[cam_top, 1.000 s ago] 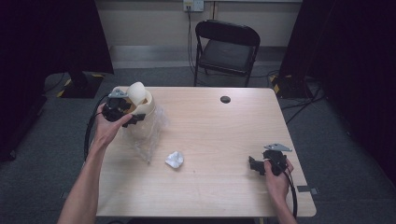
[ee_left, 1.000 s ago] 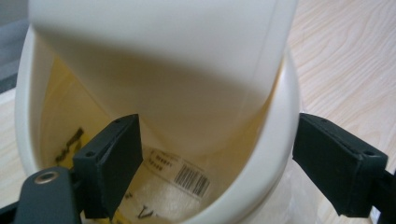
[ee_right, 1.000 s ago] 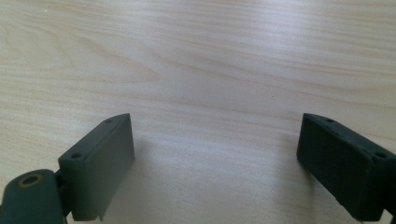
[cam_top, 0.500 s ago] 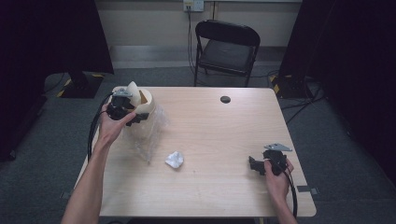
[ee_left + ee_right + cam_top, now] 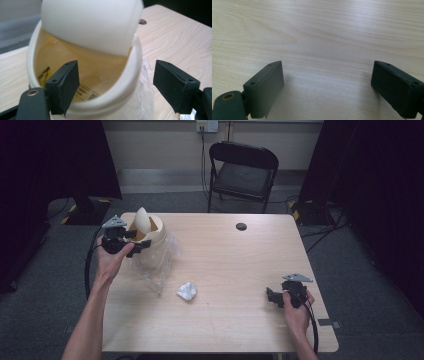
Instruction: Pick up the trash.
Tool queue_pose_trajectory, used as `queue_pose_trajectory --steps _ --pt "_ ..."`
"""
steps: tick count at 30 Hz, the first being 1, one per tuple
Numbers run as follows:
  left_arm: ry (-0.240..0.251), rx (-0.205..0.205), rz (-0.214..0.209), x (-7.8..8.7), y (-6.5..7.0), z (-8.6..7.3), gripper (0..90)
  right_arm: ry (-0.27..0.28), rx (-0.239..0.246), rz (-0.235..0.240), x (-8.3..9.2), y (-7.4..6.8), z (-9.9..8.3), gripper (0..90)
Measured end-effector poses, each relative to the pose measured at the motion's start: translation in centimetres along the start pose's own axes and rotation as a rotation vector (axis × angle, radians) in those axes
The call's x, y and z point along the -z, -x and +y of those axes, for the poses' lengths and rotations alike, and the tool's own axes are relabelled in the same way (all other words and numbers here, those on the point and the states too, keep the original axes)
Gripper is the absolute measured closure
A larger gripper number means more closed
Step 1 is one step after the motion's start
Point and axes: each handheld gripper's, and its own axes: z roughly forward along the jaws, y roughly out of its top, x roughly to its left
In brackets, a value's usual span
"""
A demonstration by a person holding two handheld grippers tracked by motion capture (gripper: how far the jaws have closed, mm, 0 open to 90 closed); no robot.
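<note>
In the left gripper view the left gripper [image 5: 115, 85] has its jaws wide apart and straddling the near rim of a cream bin [image 5: 82, 100]: one jaw sits inside the opening at lower left of the frame, the other outside the wall at lower right. The bin's swing lid [image 5: 92, 22] is tipped up across the top of the frame, showing a yellowish inside with a printed label. Clear plastic film [image 5: 142, 100] bunches against the bin's outer wall.

From the high view, the bin [image 5: 150, 237] stands at the upper left of the wooden table [image 5: 225, 260], and a crumpled white wad [image 5: 187, 291] lies nearer the middle.

The right gripper [image 5: 327, 87] has its jaws apart too, over bare wood. In the high view it [image 5: 272, 296] sits at the lower right, held low by the right hand [image 5: 295, 307].
</note>
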Motion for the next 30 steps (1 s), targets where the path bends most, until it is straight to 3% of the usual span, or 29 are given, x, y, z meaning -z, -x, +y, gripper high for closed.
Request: queue_pose_trajectory --steps 5,9,12,15,30 --pt "0.032 -0.023 -0.011 1.1 1.5 -0.7 19.2 0.000 0.000 0.000 0.0 0.0 0.0 10.1" --pt "0.033 -0.042 -0.031 1.6 2.4 -0.7 18.9 0.000 0.000 0.000 0.0 0.0 0.0 10.1" --pt "0.000 -0.061 -0.041 1.7 3.5 -1.4 18.8 0.000 0.000 0.000 0.0 0.0 0.0 10.1" --pt "0.006 -0.053 -0.053 1.8 4.1 -2.3 18.7 0.000 0.000 0.000 0.0 0.0 0.0 10.1" --pt "0.001 -0.095 -0.111 0.9 7.9 -3.4 18.2 0.000 0.000 0.000 0.0 0.0 0.0 10.1"
